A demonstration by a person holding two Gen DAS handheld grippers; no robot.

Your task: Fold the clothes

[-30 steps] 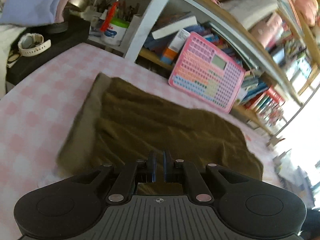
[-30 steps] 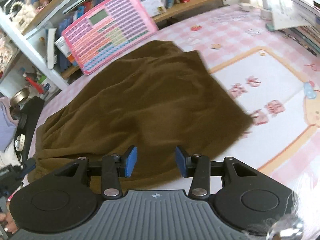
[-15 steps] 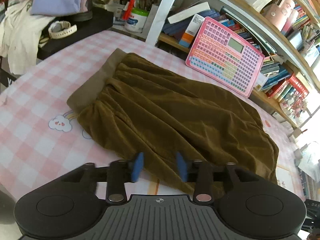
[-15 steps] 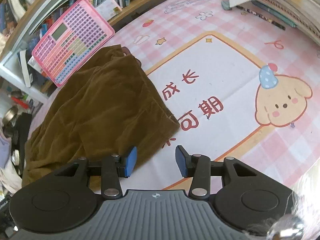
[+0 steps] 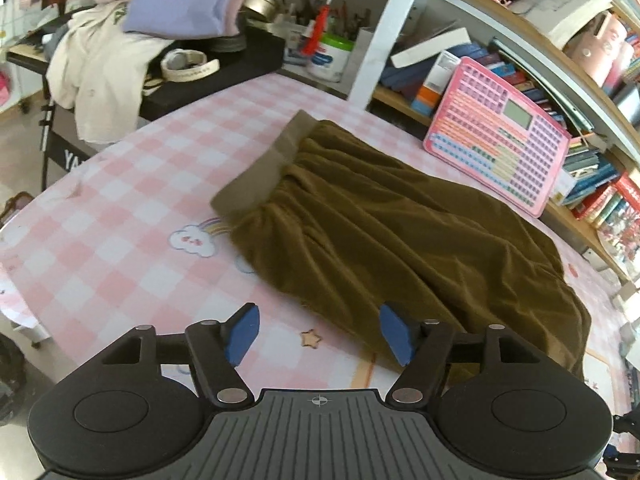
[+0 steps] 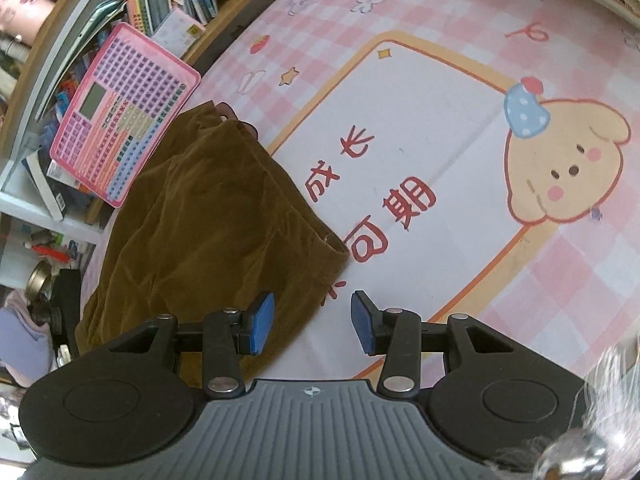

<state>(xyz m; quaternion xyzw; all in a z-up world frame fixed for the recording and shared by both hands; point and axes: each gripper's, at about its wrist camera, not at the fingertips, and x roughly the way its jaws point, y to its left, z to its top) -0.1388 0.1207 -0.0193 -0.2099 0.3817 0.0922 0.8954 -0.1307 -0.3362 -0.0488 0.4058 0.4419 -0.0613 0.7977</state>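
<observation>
The brown corduroy skirt (image 5: 384, 232) lies on the pink checked tablecloth (image 5: 120, 216), apparently folded once lengthwise. The left gripper (image 5: 318, 334) and right gripper (image 6: 312, 322) hover over its near edge, fingers spread and empty. Next likely means pinching hem corners for a crosswise fold.

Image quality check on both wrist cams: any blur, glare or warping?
Left wrist: strong fisheye bowing of the shelves, washed-out light at the right edge, slight smear on the skirt waistband; left tool sharp. Right wrist: curved table mat, print crisp, blurred shiny object in the bottom right corner; right tool sharp.
</observation>
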